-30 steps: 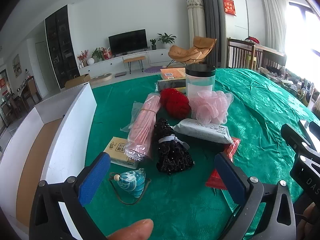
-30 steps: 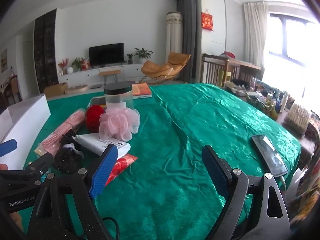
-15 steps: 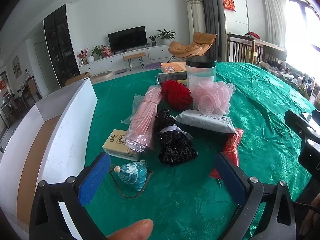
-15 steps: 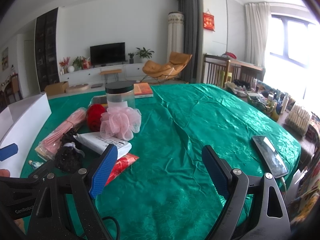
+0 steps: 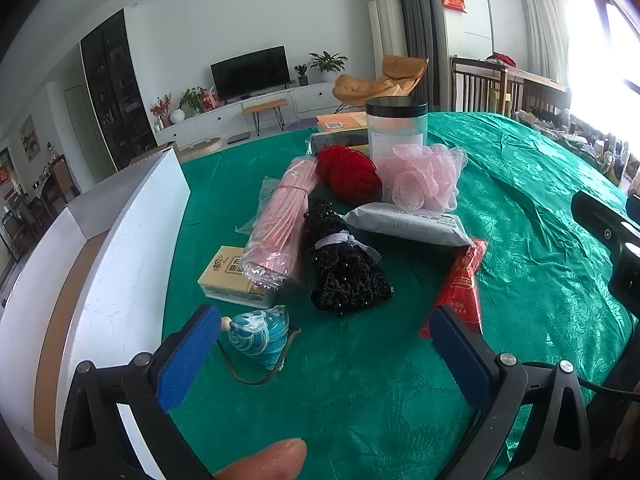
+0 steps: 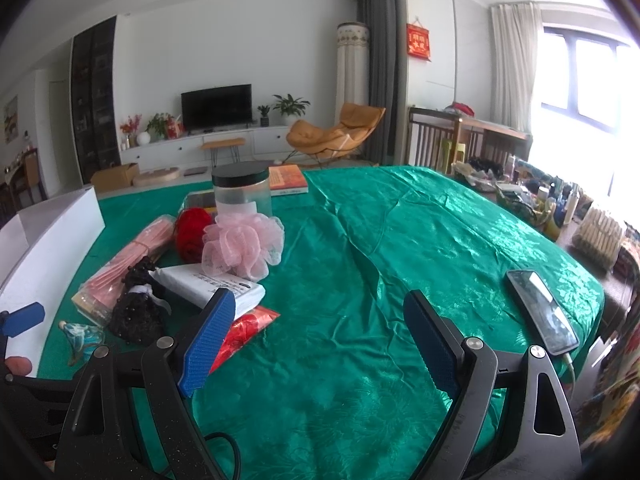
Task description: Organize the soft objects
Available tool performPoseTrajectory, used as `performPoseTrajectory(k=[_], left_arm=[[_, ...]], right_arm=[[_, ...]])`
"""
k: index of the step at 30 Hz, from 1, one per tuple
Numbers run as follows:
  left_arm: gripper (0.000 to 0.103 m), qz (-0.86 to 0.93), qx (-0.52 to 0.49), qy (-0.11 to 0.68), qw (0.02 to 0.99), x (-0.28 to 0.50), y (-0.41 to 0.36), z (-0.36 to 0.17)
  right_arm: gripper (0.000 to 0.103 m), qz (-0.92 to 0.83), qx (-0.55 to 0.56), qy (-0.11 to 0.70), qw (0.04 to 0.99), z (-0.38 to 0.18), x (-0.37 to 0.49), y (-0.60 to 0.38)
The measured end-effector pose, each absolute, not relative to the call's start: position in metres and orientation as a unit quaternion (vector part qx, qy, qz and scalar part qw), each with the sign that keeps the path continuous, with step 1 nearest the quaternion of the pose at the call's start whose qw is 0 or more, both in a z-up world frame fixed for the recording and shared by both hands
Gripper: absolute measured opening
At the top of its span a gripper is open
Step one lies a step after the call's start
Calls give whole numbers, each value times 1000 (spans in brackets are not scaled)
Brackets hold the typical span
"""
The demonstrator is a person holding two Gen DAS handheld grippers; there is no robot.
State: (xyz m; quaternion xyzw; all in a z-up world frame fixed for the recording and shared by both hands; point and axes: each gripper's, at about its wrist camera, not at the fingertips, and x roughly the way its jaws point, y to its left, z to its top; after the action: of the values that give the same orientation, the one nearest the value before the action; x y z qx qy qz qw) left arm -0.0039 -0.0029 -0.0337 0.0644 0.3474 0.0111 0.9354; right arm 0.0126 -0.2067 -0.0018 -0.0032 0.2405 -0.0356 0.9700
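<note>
1. Soft items lie clustered on the green tablecloth [image 5: 520, 184], just right of the white box [image 5: 132, 248].
2. Pink wrapped bundle [image 5: 280, 220]: long axis runs from near-left to far-right, near end resting on the yellow tissue pack [image 5: 228, 276].
3. Black beaded pouch [image 5: 344, 268]: narrow end points away, wide end toward the camera, white band round its middle.
4. Wipes pack [image 5: 404, 226] lies crosswise; red packet [image 5: 460, 280] lies lengthwise beside it.
5. Pink mesh puff [image 5: 424, 178] and red yarn ball [image 5: 348, 172] sit in front of the black-lidded jar [image 5: 396, 128].
6. Blue-white cone pouch [image 5: 260, 336]: tip with bead points left.
7. Left gripper [image 5: 324, 352]: jaws spread wide, empty, above the cloth.
8. Right gripper [image 6: 316, 344]: jaws spread, empty; phone [image 6: 540, 312] to its right.
</note>
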Motion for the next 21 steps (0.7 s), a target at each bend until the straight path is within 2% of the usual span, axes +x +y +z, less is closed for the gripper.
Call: performPoseTrajectory(k=[21], left_arm=[[103, 1, 35, 439, 898, 9, 8, -84]], right_arm=[[88, -35, -4, 242, 970, -3, 12, -207]])
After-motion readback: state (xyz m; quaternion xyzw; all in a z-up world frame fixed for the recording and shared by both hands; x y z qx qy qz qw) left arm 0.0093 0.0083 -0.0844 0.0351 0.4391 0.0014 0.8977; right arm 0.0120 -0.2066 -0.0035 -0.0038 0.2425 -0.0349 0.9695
